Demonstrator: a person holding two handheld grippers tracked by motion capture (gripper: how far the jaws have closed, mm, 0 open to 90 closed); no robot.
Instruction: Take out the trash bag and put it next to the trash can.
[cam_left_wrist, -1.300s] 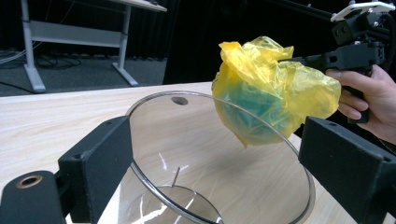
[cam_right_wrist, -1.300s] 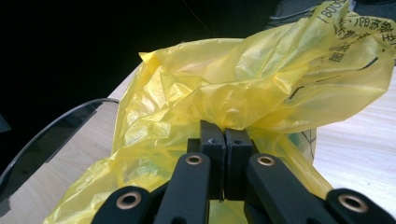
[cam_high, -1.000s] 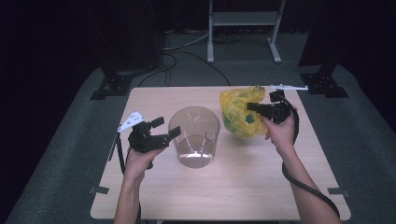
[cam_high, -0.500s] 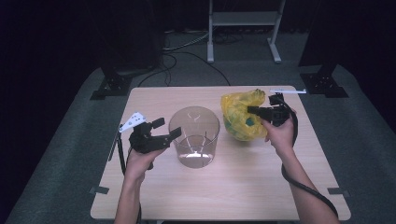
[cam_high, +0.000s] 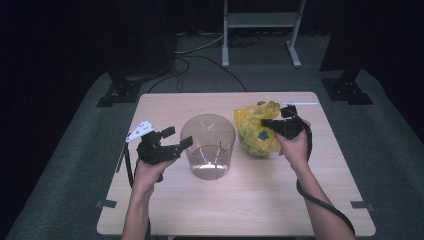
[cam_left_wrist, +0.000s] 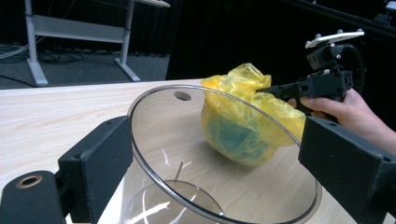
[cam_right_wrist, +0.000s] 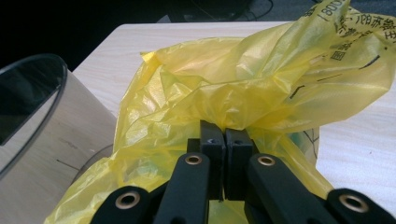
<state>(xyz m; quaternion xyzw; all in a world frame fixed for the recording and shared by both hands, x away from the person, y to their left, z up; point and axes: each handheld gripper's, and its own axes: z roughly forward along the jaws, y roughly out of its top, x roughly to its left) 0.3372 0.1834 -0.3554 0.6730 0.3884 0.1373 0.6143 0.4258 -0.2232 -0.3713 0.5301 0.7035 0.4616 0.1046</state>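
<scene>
On the pale wooden tabletop (cam_high: 240, 200), the right gripper (cam_right_wrist: 226, 140) pinches a crumpled yellow plastic bag (cam_high: 255, 127), the left gripper (cam_left_wrist: 215, 154) spread around an empty clear plastic tub (cam_high: 208, 145), nothing transferred.

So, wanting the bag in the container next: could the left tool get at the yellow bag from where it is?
Probably not directly: the left tool sits open around the clear container's near rim, and the container stands between it and the yellow bag, already pinched by the right tool.

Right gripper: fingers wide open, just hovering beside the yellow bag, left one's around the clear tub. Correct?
Not quite. The right gripper has its fingers shut on a fold of the yellow bag, as the right gripper view shows. The left gripper does sit open around the clear tub.
</scene>
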